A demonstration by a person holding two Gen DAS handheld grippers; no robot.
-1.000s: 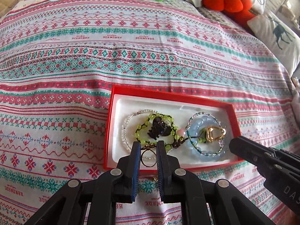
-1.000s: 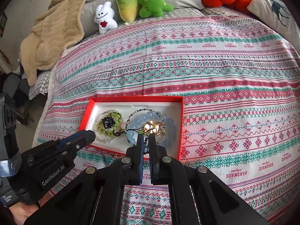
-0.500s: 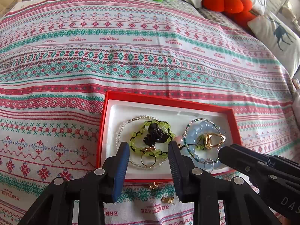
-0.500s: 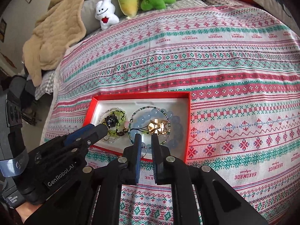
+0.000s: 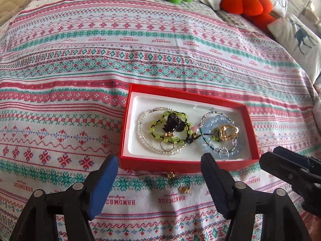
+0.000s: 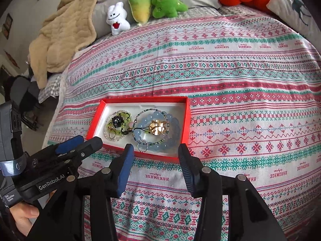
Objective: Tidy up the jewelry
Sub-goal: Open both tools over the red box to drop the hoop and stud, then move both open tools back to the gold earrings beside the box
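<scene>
A red box (image 5: 180, 163) (image 6: 185, 120) with a white lining lies on the patterned bedspread. It holds a green bead bracelet with a black charm (image 5: 173, 122) (image 6: 117, 121), a clear bead bracelet, a gold ring (image 5: 167, 146), a blue bead bracelet (image 5: 210, 127) (image 6: 176, 130), a gold clip (image 5: 227, 132) (image 6: 158, 128) and a silver ring (image 5: 223, 155) (image 6: 142, 145). Two small gold pieces (image 5: 184, 189) lie on the cloth just in front of the box. My left gripper (image 5: 158, 166) is open and empty above the box's near edge. My right gripper (image 6: 155, 154) is open and empty there too.
Plush toys (image 6: 140, 6) and an orange plush pumpkin (image 5: 242, 0) line the far edge of the bed. A beige blanket (image 6: 64, 38) lies at the far left, a deer-print pillow (image 5: 299, 40) at the far right. The bed drops off on the left (image 6: 50, 100).
Both grippers opened and pulled back from the box. The left let go of the gold ring, the right of the silver ring; both rings now lie in the box.
</scene>
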